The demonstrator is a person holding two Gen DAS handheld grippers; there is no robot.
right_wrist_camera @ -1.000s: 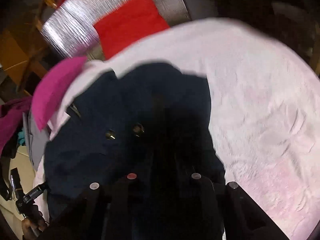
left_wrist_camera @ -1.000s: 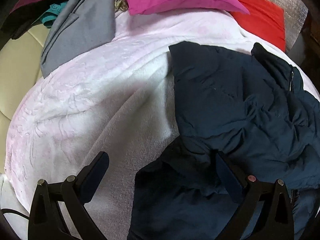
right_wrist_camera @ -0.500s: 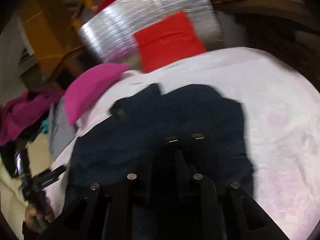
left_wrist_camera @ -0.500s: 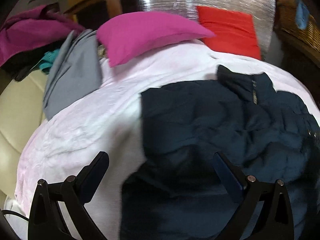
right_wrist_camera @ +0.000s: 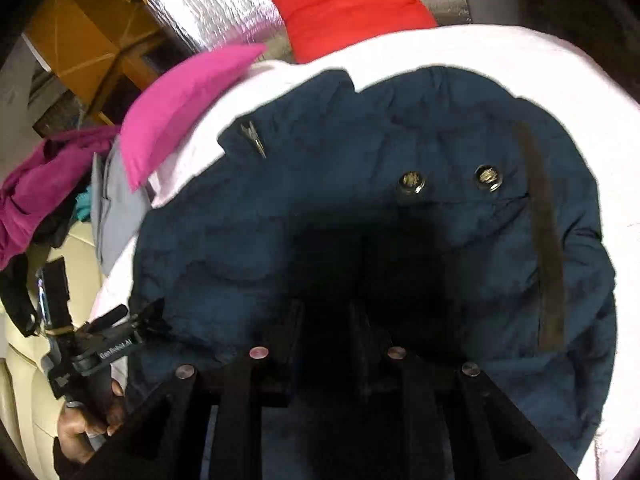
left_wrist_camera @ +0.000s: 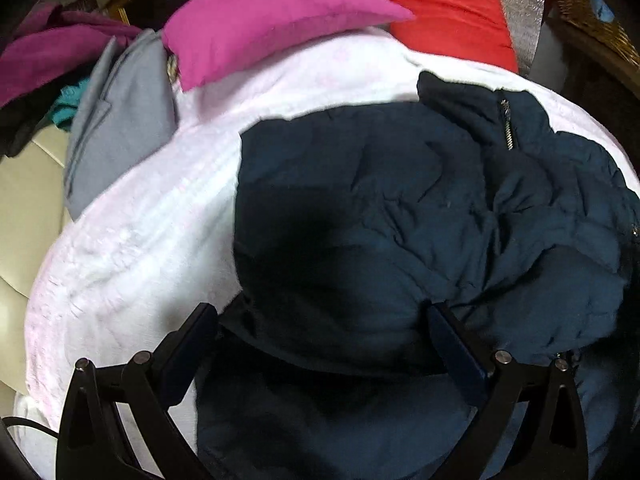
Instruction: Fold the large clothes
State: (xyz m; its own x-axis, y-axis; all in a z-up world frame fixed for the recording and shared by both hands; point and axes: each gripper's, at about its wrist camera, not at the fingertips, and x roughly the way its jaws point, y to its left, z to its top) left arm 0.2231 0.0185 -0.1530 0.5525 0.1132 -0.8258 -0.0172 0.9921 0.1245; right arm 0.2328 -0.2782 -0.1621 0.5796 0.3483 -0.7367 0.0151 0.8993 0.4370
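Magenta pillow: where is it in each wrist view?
Left wrist: magenta pillow top centre, on the pale blanket's far edge.
Right wrist: magenta pillow upper left, left of the navy jacket.
Shared landmark: red cushion against silver sheet.

Count: one navy padded jacket (left_wrist_camera: 400, 208) on one pale pink blanket (left_wrist_camera: 132, 248), two cushions, one magenta (left_wrist_camera: 264, 20) and one red (left_wrist_camera: 452, 12), and one silver foil panel (right_wrist_camera: 208, 8) behind them. On the jacket: two metal snaps (right_wrist_camera: 410, 180), one zipper (left_wrist_camera: 506, 124), one dark strip (right_wrist_camera: 546, 240) near its edge. Side pile: one grey garment (left_wrist_camera: 120, 120), one purple garment (left_wrist_camera: 52, 52), one teal item (left_wrist_camera: 66, 108); two grippers total, left (left_wrist_camera: 320, 344) and right (right_wrist_camera: 326, 328), plus one hand (right_wrist_camera: 88, 420) visible.
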